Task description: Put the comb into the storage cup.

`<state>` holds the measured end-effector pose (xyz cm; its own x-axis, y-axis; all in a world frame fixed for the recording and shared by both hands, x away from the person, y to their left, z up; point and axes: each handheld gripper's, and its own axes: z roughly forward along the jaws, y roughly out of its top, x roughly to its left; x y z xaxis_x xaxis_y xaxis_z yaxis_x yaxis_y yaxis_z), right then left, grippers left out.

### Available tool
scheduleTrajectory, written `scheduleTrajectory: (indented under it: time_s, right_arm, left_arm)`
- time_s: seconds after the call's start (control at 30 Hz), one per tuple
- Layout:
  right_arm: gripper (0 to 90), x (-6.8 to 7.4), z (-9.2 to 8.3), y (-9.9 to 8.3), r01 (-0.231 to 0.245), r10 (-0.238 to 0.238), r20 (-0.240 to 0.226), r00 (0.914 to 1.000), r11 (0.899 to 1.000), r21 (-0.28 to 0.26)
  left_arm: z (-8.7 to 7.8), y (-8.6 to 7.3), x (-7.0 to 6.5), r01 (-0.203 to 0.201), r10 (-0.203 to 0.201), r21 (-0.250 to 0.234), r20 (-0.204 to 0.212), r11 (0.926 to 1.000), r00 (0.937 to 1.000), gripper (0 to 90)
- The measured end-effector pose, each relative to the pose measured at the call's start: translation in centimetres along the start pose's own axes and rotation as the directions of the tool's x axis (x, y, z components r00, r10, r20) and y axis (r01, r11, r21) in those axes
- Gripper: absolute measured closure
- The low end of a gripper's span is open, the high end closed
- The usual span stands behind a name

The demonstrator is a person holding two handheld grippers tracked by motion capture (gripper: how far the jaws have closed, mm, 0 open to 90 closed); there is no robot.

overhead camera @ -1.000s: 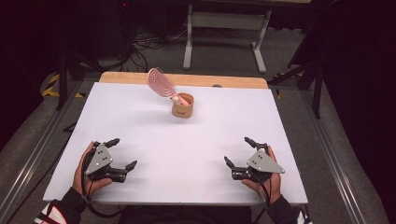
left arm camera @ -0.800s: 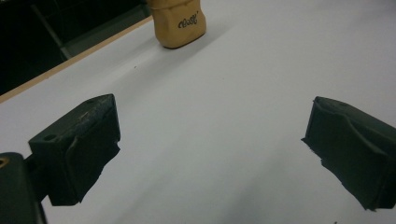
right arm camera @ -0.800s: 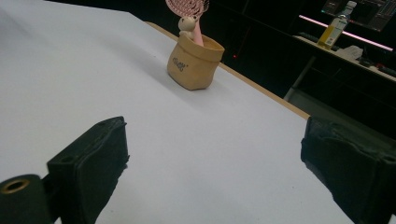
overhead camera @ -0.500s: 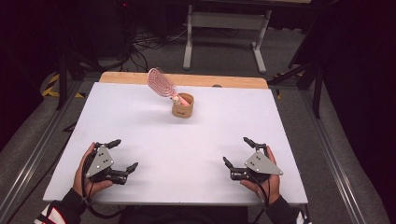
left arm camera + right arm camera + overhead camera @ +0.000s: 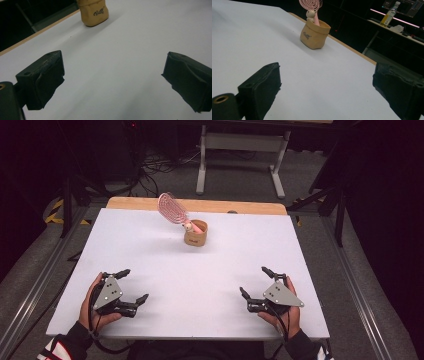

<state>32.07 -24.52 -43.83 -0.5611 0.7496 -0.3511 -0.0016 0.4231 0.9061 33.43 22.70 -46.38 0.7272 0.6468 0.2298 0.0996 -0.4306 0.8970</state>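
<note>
2 claws rest wide open and empty at the near edge of the white table [image 5: 150, 245]: left claw [image 5: 131, 286], right claw [image 5: 256, 282]. Between them, far back, stands the small tan soft pot [image 5: 195, 234], holding a pink plastic hairbrush [image 5: 173, 208]. Probably light and stiff; grip the brush at its neck.

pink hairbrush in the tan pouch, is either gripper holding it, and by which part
Nothing is held. Left gripper and right gripper rest open, far from the pink hairbrush in the tan pouch.
</note>
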Motion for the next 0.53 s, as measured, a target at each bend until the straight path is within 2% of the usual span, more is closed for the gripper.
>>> scheduleTrajectory:
  time_s: [0.37,0.53]
  right_arm:
    - [8.4,-0.08,-0.09,-0.01,-0.005,0.005,-0.001,1.0,1.0,-0.005]
    - [8.3,-0.11,0.0,-0.11,-0.011,0.011,-0.004,0.9999,1.0,-0.001]
  left_arm:
    - [0.12,0.03,-0.02,0.001,-0.001,0.008,0.003,1.0,1.0,4.7]
    - [0.27,0.05,0.2,0.017,-0.017,0.005,0.002,0.9999,0.9999,4.7]
